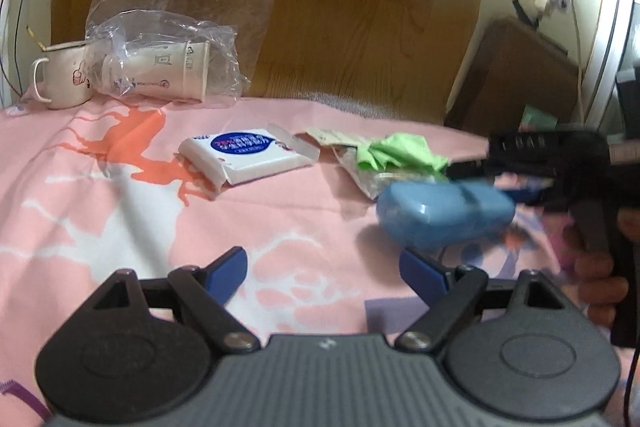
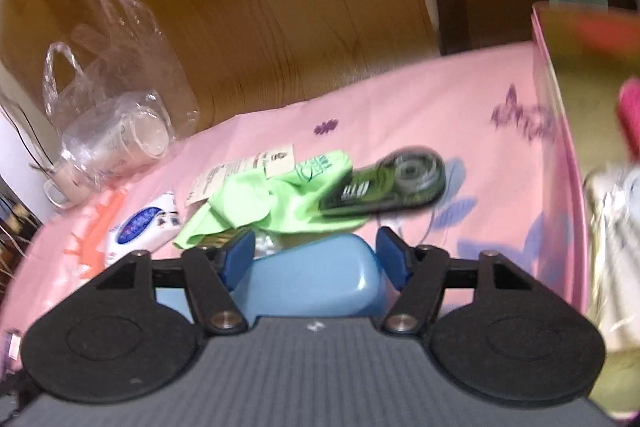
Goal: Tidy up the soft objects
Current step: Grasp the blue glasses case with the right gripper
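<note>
A light blue hard case sits between the blue pads of my right gripper, which is shut on it. In the left wrist view that case hangs blurred just above the pink sheet with a shadow under it, and the right gripper comes in from the right. A crumpled green cloth lies on a paper packet behind it. The cloth lies just ahead of the case. My left gripper is open over bare sheet with nothing between its fingers.
A white tissue pack lies mid-sheet. A clear plastic bag with paper cups and a mug stand at the far left by the wooden headboard. A green correction-tape dispenser lies beside the cloth. A pink box holding things stands at the right.
</note>
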The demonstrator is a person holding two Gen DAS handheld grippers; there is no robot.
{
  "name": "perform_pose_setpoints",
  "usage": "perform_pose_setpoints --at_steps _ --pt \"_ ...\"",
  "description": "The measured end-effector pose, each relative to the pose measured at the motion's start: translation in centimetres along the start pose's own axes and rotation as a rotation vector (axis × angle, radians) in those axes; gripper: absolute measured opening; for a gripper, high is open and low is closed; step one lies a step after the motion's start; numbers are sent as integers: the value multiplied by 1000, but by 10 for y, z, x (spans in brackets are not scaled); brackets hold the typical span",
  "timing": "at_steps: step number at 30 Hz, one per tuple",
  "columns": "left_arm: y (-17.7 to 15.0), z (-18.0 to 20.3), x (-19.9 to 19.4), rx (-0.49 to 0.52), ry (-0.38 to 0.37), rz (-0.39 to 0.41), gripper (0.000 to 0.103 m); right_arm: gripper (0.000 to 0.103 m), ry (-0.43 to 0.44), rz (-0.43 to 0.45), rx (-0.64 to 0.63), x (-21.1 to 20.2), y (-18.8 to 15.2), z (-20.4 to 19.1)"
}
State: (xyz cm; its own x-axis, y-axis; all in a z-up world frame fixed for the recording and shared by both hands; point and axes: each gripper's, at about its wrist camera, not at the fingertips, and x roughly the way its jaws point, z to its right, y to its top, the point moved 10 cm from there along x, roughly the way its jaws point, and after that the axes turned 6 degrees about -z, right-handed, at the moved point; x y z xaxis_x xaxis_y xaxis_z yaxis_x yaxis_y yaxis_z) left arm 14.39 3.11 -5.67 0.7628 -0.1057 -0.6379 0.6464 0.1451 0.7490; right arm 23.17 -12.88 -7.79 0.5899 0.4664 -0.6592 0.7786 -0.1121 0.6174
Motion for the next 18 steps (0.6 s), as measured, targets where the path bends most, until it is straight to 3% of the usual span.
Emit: perform_pose_setpoints --at_steps 4,10,11,14,18 --pt "5 -9 -6 -72 -66 37 87 60 57 -7 -34 -25 -29 -13" --pt "9 -14 -10 -138 -163 48 87 62 146 8 -119 -73 -93 -40" --pt "9 -14 -9 -143 -176 40 87 67 150 22 -155 -82 -103 -45" --pt "7 -13 -6 -156 -215 9 87 85 110 64 -310 -96 -122 -57" --pt "7 -9 -2 -192 -280 -37 90 86 -36 122 -516 -94 -120 -65"
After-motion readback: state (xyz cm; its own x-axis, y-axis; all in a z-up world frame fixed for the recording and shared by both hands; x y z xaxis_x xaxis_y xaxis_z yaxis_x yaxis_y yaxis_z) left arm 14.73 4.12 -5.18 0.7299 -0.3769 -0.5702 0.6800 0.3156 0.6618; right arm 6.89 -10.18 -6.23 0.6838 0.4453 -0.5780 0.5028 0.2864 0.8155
